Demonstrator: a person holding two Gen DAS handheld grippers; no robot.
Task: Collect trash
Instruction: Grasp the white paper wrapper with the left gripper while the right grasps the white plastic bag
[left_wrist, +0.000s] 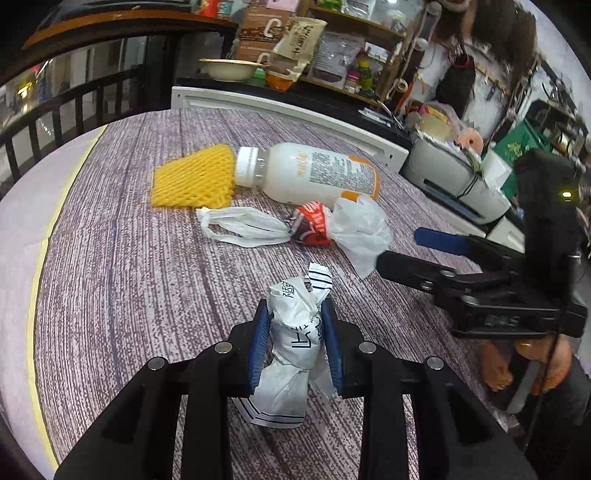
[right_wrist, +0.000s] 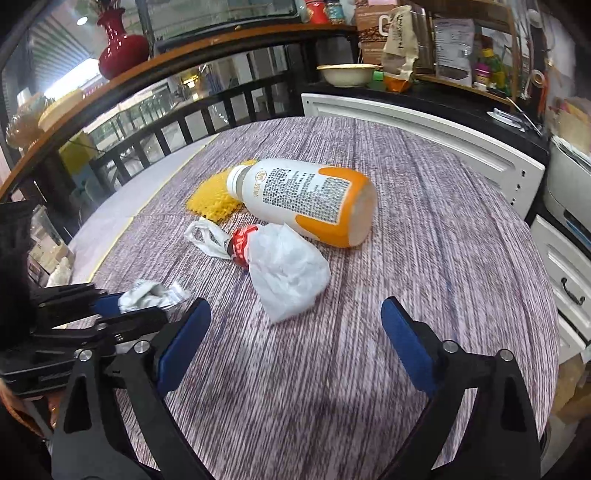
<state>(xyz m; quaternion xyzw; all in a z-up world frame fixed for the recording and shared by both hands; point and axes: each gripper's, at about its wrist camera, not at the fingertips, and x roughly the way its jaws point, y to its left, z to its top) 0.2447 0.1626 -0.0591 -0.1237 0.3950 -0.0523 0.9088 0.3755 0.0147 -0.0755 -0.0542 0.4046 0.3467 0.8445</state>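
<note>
My left gripper (left_wrist: 295, 317) is shut on a crumpled white paper wrapper (left_wrist: 293, 343) with dark print, held just above the tabletop; both also show in the right wrist view (right_wrist: 147, 299). My right gripper (right_wrist: 295, 321) is open and empty, its blue fingers (left_wrist: 439, 236) pointing at a white plastic bag (right_wrist: 288, 269) with a red wrapper (right_wrist: 242, 243) knotted in it. A white and orange bottle (right_wrist: 306, 195) lies on its side behind the bag. A yellow foam net (left_wrist: 195, 177) lies at the bottle's cap.
The table (right_wrist: 424, 258) has a purple-grey streaked cloth. A white panel (right_wrist: 424, 129) borders its far edge. Cluttered shelves (left_wrist: 332, 48) with a bowl stand behind. A black railing (right_wrist: 184, 122) runs at the left. White drawers (right_wrist: 569, 280) stand to the right.
</note>
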